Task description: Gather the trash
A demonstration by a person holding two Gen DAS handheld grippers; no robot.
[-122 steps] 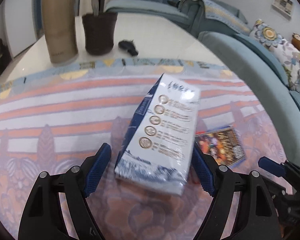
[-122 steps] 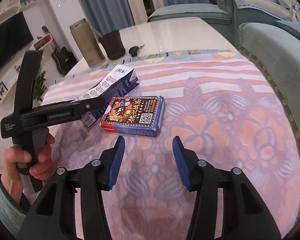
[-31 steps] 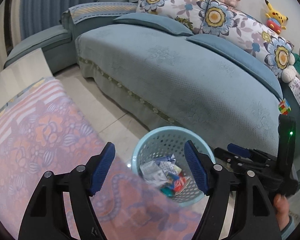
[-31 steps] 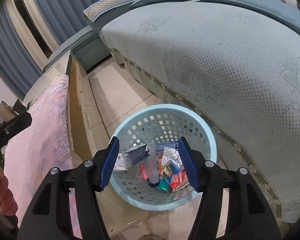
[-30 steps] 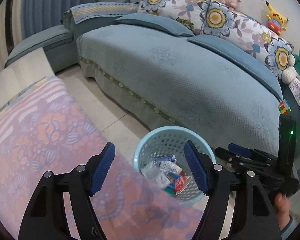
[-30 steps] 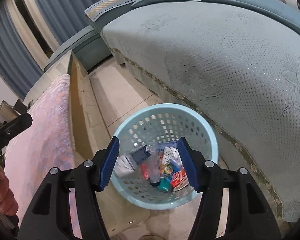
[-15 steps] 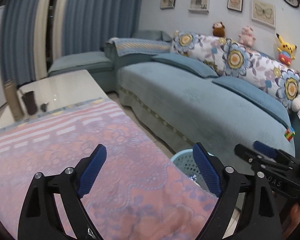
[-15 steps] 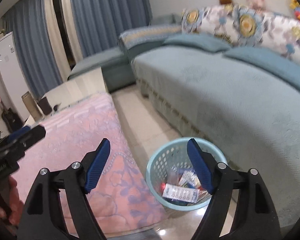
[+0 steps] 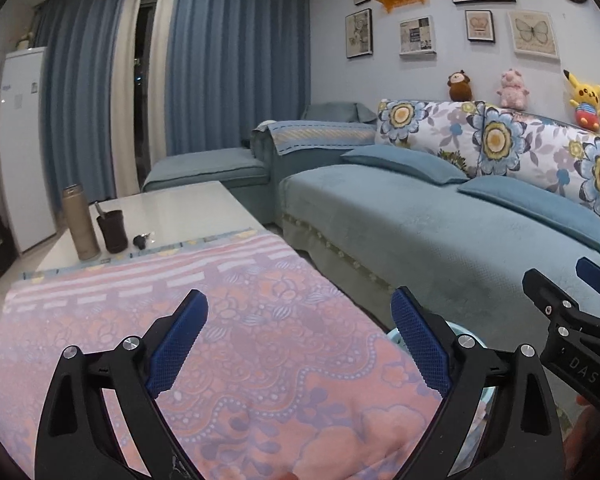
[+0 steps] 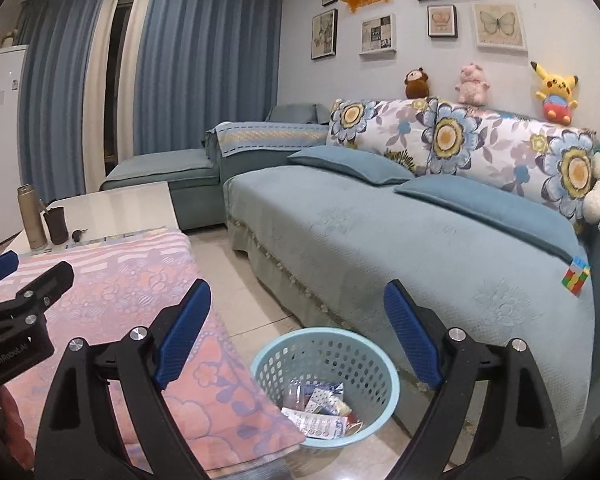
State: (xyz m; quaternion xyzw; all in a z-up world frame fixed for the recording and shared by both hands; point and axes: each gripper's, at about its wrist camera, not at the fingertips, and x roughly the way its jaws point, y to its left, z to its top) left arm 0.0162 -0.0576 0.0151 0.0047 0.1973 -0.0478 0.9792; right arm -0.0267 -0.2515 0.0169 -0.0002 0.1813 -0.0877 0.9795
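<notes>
Right wrist view: trash [image 10: 320, 410] is being kept inside the basket [image 10: 374, 364] just beside the desk [image 10: 112, 292], whose cloth is being left bare, while the left hand-held gripper [image 9: 298, 344] and right hand-held gripper [image 10: 296, 334], just opening, are being held wide and empty, suggesting collection is largely done.
</notes>
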